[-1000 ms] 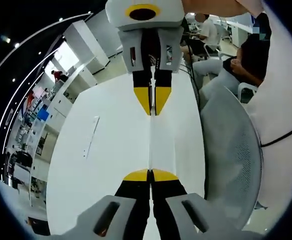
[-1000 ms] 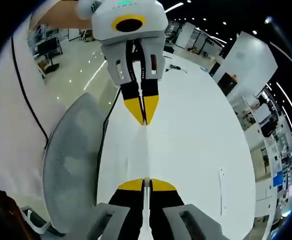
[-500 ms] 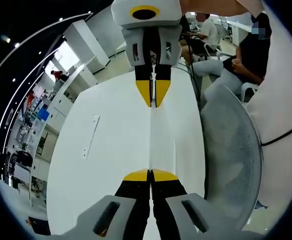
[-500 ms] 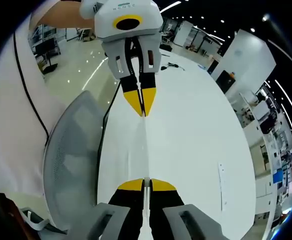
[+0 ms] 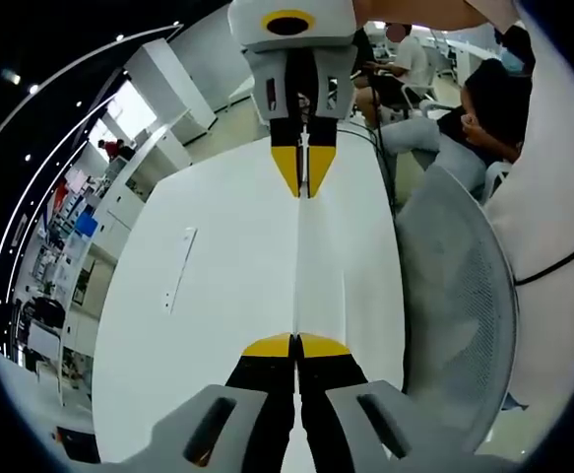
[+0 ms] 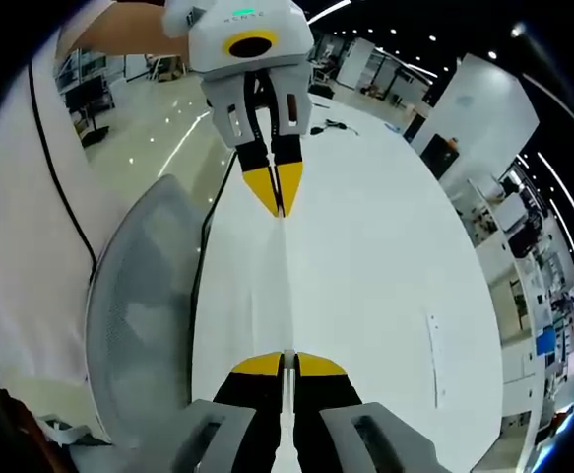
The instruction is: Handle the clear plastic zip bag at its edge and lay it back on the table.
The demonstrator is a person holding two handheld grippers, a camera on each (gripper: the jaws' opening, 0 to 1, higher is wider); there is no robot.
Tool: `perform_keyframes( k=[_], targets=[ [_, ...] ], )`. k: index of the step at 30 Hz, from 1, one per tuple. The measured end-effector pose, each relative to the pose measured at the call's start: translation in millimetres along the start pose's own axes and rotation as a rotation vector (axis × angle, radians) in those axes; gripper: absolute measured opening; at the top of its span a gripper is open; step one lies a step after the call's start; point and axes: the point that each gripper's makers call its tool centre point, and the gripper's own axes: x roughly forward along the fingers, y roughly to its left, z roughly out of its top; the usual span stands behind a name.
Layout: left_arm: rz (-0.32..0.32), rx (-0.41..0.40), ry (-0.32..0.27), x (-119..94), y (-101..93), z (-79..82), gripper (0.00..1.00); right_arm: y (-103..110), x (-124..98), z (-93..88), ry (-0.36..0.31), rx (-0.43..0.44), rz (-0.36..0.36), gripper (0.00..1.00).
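The clear plastic zip bag point(image 5: 297, 266) hangs edge-on as a thin taut band over the white table point(image 5: 198, 325). It runs straight between the two grippers. My left gripper point(image 5: 296, 345) is shut on its near end, its yellow tips pressed together. My right gripper point(image 5: 303, 192) comes in from the top of the left gripper view, shut on the far end. In the right gripper view the same bag point(image 6: 287, 286) stretches from my right gripper point(image 6: 285, 363) up to my left gripper point(image 6: 280, 209). Both pairs of jaws are pinched on the bag's edge.
A grey mesh chair point(image 5: 454, 296) stands at the table's side, also in the right gripper view as the chair point(image 6: 139, 305). A thin white strip point(image 5: 178, 268) lies on the table. People point(image 5: 483, 108) sit beyond the table's far end. A dark cable point(image 6: 336, 128) lies farther along it.
The two grippers have drawn apart: in each view the opposite gripper sits higher and smaller, and the bag between them is stretched longer. Both stay shut on it.
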Motion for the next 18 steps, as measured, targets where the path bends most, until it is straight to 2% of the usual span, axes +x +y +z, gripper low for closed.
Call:
perform_keyframes(
  k=[18],
  targets=[
    [0.003, -0.006, 0.007, 0.1, -2.0, -2.9, 0.00, -1.0, -3.7, -10.9, 0.019, 0.009, -0.006, 0.00]
  ],
)
